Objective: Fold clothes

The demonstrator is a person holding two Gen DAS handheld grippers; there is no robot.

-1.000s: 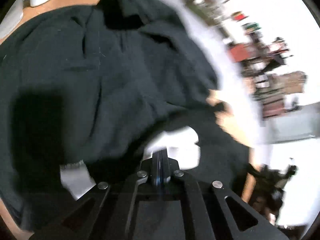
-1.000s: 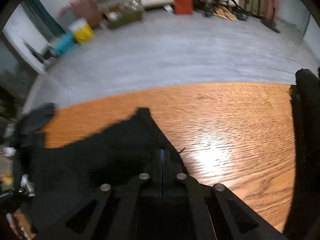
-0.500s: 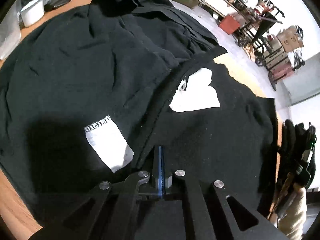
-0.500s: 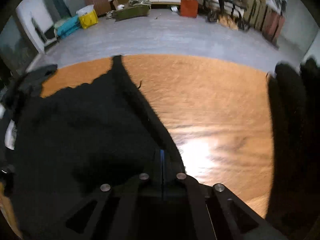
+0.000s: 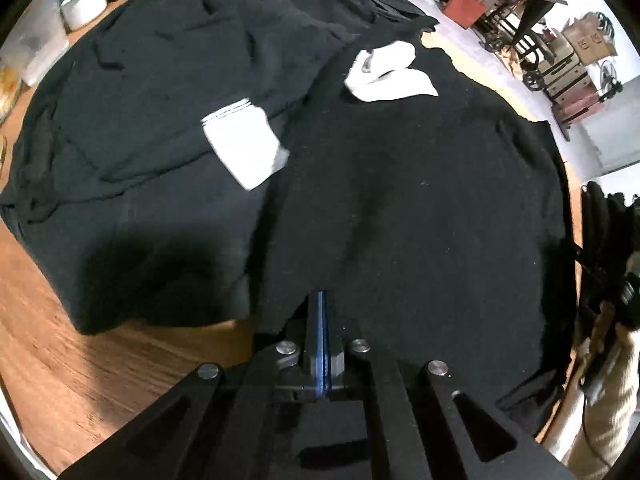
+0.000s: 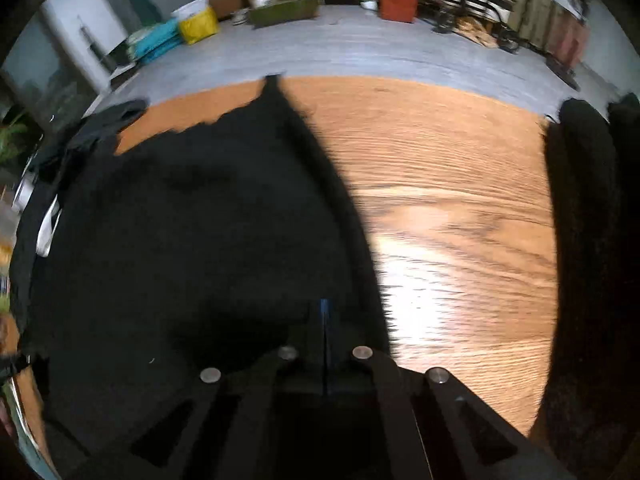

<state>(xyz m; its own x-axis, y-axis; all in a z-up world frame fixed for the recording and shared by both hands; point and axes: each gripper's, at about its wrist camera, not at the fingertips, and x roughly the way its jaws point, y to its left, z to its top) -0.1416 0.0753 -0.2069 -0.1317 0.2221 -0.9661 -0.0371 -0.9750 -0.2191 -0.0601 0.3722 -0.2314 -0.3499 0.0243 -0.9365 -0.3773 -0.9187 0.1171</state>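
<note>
Tabletop: white bowl beside garment

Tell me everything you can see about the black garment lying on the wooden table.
The black garment is a dark, soft-looking knit or cotton piece, spread mostly flat over the wooden table with folds and creases. One layer is folded over another. Two white labels show: one rectangular with stitching, one near the neck. The left gripper and the right gripper are each shut on its near edge.
</note>
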